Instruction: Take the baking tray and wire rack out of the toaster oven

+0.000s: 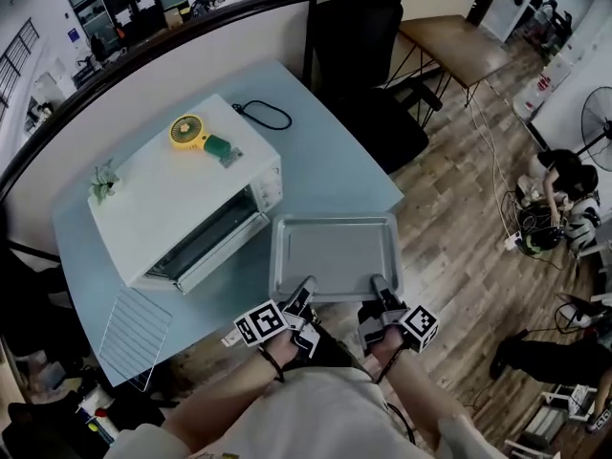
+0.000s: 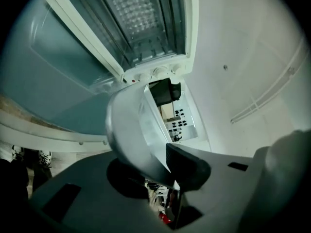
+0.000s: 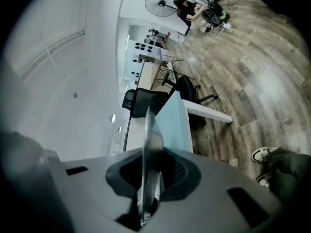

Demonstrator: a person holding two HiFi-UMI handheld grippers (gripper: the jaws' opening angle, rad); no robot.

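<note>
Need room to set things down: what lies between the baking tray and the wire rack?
Only bare blue table lies between the baking tray and the wire rack, as the head view shows. The toaster oven's open door sits just behind that stretch.

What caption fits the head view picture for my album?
Left gripper and right gripper hold the baking tray beside the toaster oven.

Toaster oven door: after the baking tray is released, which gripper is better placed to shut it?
Probably left: the left gripper holds the baking tray beside the open door; the right gripper is farther off.
</note>
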